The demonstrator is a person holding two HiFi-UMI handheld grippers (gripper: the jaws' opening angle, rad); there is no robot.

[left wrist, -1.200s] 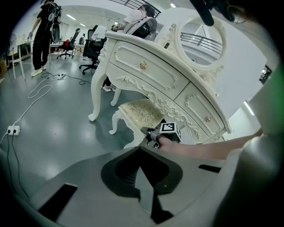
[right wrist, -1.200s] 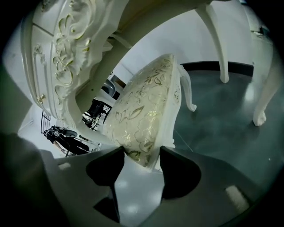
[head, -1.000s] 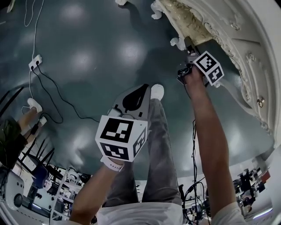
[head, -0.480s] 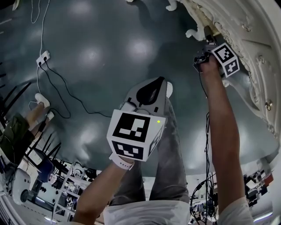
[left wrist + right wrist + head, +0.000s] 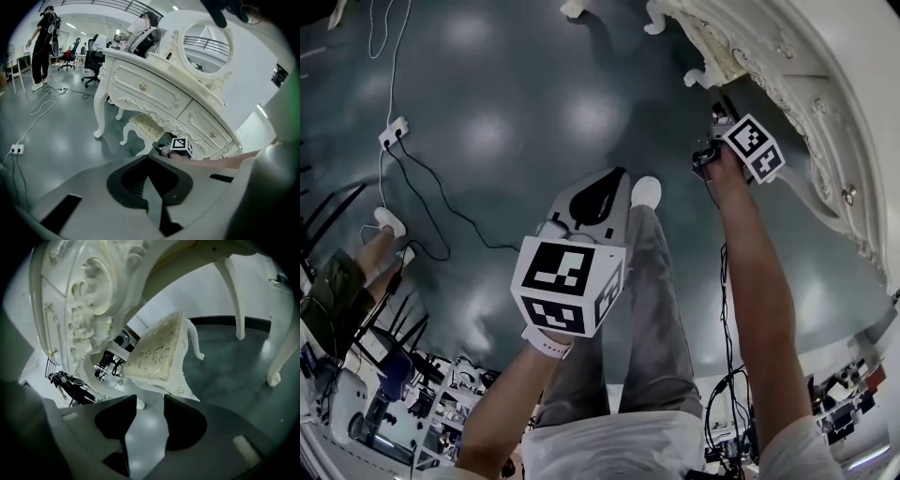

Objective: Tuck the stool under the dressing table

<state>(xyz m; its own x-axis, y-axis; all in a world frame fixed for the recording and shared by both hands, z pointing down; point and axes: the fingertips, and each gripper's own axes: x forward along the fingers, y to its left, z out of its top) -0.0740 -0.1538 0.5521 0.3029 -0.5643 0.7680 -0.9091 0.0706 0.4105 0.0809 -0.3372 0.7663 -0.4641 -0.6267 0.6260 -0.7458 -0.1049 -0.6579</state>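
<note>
The stool [image 5: 161, 352] sits beneath the dressing table [image 5: 89, 296], cushion right under the carved apron. From the right gripper view only the near corner and one curled leg show; the far side is lost under the table. From above, just a strip of patterned seat [image 5: 712, 39] peeks past the table's edge [image 5: 806, 103], and that edge and the marker cube cover the right gripper's tips there.

The right gripper [image 5: 150, 401] has its jaws apart, and they have just been closing. Only bare floor shows between them, with the stool's corner just beyond the tips. The left gripper [image 5: 149, 159] hangs back over open floor with its pads together and nothing in them.

There are two drawers [image 5: 145, 89] in the table front, both pushed in, so their contents can't be seen. The oval mirror [image 5: 206, 44] above is cut off at the top.

To the stool's right, a gap of floor runs out to two slim table legs [image 5: 234, 296]. To the left, the grey floor [image 5: 506, 94] lies wide open, with a power strip [image 5: 394, 131] and trailing cables well off to the far left. A standing person [image 5: 44, 42] and desk chairs are far back, too small to make out.
</note>
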